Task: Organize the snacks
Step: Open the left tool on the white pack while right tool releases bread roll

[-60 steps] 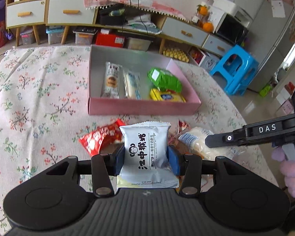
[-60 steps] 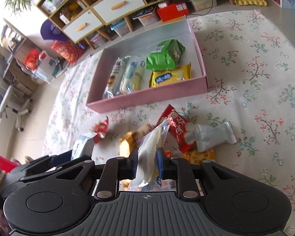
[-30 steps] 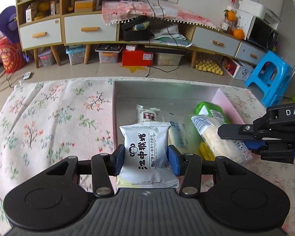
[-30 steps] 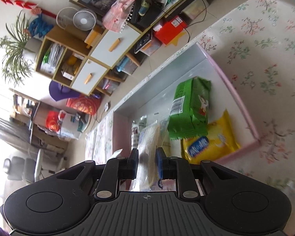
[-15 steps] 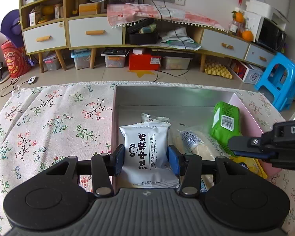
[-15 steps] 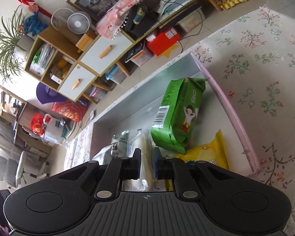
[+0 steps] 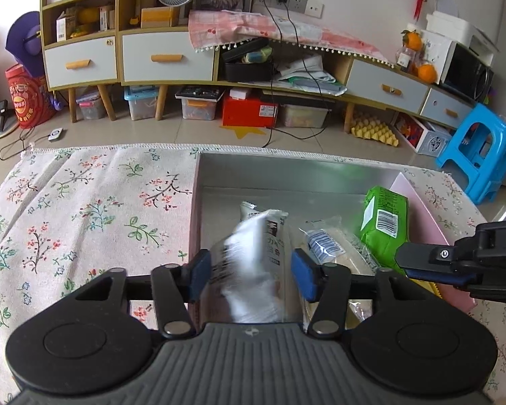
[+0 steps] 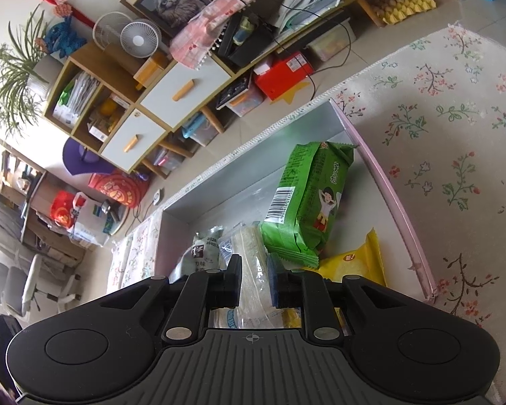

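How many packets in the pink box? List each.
5: green packet by the right wall, yellow packet nearer, clear packet centre, white packet left, rear packet behind it. Others may hide.

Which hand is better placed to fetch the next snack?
Left. The left tongs have just been opening, and the white packet drops loose into the pink box; the right tongs pinch a clear packet.

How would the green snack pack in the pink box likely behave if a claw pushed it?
The green snack pack looks puffy and light, so it would probably slide easily. It leans against the pink box wall, so a push might tip it flat. Its glossy film may be slippery.
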`<state>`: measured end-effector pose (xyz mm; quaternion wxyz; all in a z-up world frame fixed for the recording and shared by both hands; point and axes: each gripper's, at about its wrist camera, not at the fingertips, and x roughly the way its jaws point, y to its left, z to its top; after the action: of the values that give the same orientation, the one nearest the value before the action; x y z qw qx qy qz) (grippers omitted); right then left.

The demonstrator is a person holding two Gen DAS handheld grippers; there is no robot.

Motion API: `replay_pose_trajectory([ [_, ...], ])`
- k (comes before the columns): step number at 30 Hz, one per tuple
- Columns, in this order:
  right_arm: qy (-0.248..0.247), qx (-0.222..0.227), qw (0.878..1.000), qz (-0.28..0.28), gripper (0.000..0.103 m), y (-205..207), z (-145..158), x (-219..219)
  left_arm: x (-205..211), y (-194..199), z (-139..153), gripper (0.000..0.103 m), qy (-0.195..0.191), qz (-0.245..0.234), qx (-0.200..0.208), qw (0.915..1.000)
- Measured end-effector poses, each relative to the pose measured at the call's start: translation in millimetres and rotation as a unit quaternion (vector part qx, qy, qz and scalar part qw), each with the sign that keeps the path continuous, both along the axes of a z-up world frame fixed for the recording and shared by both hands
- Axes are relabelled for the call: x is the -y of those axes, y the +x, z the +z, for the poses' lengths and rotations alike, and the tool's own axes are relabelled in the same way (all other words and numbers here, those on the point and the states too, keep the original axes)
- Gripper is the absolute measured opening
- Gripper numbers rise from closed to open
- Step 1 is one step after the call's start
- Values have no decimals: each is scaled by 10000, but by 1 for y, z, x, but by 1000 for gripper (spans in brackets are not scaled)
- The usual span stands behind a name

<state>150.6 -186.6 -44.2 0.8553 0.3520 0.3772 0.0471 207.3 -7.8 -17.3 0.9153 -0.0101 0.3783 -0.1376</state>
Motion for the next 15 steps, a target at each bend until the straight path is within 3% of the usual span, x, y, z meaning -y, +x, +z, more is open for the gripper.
replay_pose_trajectory([
  [6,-16,19,10000,-67,47,-2,4,3,5,-3,0,69,54,-139,35,9999],
  [15,-234,41,9997,-100,69,-8,13,5,6,-13,9,84,31,-204,106,9997],
])
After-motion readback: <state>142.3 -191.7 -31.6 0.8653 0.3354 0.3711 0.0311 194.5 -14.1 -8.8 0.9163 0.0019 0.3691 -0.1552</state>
